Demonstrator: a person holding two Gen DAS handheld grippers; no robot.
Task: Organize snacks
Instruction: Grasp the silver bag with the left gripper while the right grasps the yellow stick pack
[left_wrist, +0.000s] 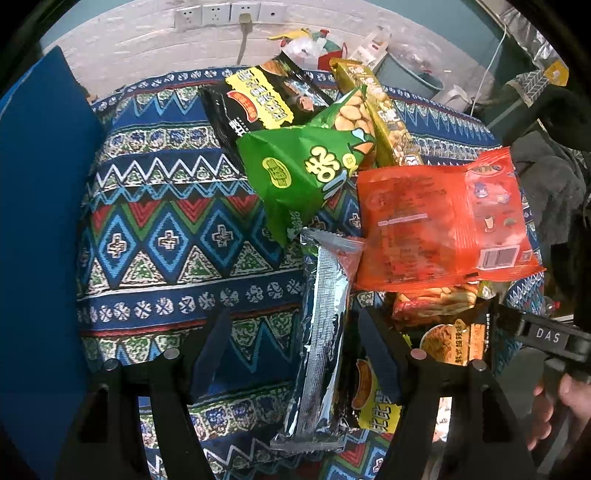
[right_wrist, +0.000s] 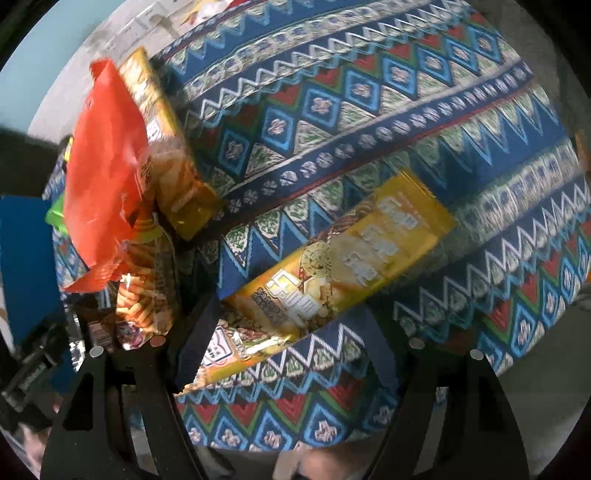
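Yellow packet (right_wrist: 343, 266) lies between spread fingers (right_wrist: 192, 347).

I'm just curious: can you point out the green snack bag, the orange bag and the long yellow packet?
green snack bag (left_wrist: 295, 166): left wrist view, front panel.
orange bag (left_wrist: 436, 225): left wrist view, back panel.
long yellow packet (right_wrist: 343, 258): right wrist view, printed face.

Left black plastic two-finger gripper (left_wrist: 295, 354): dark blue textured fingertip pads (left_wrist: 380, 354), round silver screw heads on the finger arms. Right black plastic two-finger gripper (right_wrist: 286, 350): same build, same silver screws. In the left view, its body carries white "DAS" lettering, gripped by a bare-skinned hand (left_wrist: 565, 406).
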